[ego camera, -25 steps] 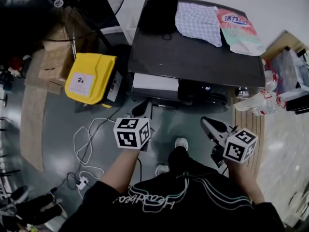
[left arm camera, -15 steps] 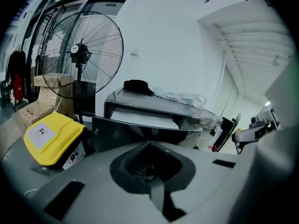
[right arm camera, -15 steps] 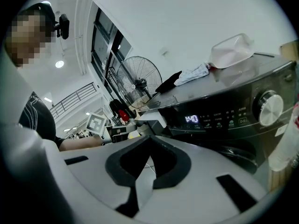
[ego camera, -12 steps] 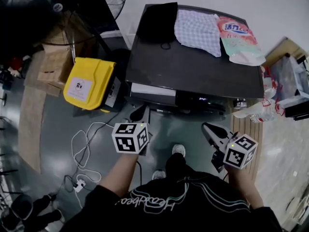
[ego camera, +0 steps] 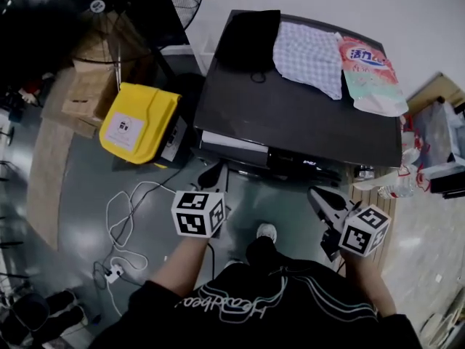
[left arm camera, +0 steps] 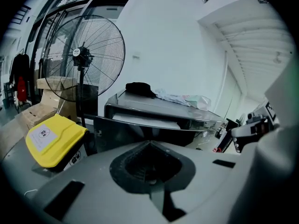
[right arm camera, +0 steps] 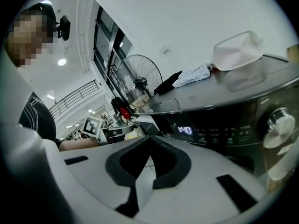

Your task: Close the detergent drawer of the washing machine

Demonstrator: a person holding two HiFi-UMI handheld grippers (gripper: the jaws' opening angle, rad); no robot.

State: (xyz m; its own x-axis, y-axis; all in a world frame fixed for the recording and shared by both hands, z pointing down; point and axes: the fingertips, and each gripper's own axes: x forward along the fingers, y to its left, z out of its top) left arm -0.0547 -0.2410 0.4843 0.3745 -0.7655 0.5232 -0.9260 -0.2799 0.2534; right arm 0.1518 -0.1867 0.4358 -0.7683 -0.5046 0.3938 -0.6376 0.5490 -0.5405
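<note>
The washing machine (ego camera: 290,115) stands with its dark lid facing up. The detergent drawer (ego camera: 231,141) sticks out of the machine's front at the left end, toward the person. Its pale top face shows as a strip whose long axis runs along the machine's front edge.

The left claw (ego camera: 212,174) hovers in front of the machine, near the drawer but apart from it. Its jaws are closed tip to tip with nothing between them. The right claw (ego camera: 320,196) is off the machine's right front, facing the lit control panel (right arm camera: 205,133), jaws likewise closed and empty.

On the machine's lid, at the back, lie a black cloth (ego camera: 251,38), a checked cloth (ego camera: 311,53) and a detergent pouch (ego camera: 370,75).
</note>
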